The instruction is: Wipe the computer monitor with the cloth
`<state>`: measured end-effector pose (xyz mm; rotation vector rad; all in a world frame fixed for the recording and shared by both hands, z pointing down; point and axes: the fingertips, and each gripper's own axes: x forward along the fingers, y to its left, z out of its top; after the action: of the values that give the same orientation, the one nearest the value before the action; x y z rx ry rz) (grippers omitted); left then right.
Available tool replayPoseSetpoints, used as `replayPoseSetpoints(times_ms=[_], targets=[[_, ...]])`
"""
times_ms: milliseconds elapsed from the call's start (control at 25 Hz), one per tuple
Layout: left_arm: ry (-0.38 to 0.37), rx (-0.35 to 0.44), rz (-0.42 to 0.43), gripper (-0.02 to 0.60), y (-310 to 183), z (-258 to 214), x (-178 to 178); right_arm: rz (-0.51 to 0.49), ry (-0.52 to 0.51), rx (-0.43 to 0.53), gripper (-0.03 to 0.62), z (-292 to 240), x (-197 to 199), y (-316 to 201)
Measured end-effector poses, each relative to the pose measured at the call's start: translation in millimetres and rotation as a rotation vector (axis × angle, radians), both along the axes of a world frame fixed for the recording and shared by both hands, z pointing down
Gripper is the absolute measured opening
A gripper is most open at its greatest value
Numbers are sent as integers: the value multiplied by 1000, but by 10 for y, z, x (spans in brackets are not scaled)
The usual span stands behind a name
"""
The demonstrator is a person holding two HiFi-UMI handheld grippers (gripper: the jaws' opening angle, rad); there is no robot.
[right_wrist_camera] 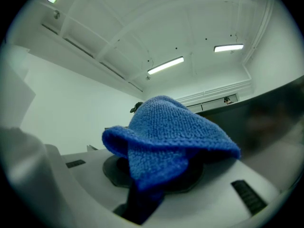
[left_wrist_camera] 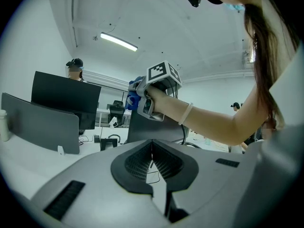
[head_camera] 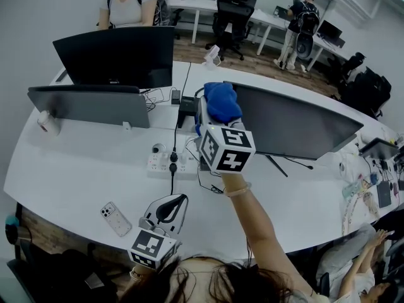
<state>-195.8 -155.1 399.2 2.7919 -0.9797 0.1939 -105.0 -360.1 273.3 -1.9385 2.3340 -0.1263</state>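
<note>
You stand at a long curved white table [head_camera: 76, 169] in an open office, with more desks and chairs behind it. In the head view, the computer monitor [head_camera: 297, 128] stands at the middle right of the table, its dark screen seen from above. Your right gripper [head_camera: 213, 113] is raised at the monitor's upper left corner with the blue cloth [head_camera: 221, 101] bunched over its tip. I cannot tell from here whether the cloth touches the screen. Your left gripper [head_camera: 172, 206] hangs low near the table's front edge, just beside a phone [head_camera: 115, 218] lying flat. A power strip [head_camera: 165, 163] sits between the two grippers. Two other monitors [head_camera: 117, 59] stand at the left.

In the left gripper view, your left gripper [left_wrist_camera: 152, 156] has its jaws pressed together with nothing between them. Beyond them, your right gripper [left_wrist_camera: 149, 101] holds the cloth [left_wrist_camera: 132, 98] up at the top edge of the monitor [left_wrist_camera: 152, 129].

In the right gripper view, the jaws of your right gripper [right_wrist_camera: 156, 175] are clamped on the cloth [right_wrist_camera: 166, 134], which drapes over them and hides their tips. The monitor [right_wrist_camera: 280, 118] fills the right side as a dark surface, close beside the cloth, under strip lights [right_wrist_camera: 165, 65] on the ceiling.
</note>
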Motion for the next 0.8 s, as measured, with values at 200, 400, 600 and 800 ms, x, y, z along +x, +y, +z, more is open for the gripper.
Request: replayPoseSetpoints(times_ms=[200, 400, 600, 800], targets=[[0, 15, 4, 9, -19, -25, -10, 4, 0, 3, 101, -36, 7, 0], [1, 16, 9, 9, -10, -32, -10, 10, 4, 12, 101, -93, 6, 12], [6, 14, 22, 9, 12, -34, -18, 18, 5, 18, 101, -134, 9, 54], [9, 11, 37, 9, 55, -37, -46, 35, 4, 36, 101, -192, 25, 128]])
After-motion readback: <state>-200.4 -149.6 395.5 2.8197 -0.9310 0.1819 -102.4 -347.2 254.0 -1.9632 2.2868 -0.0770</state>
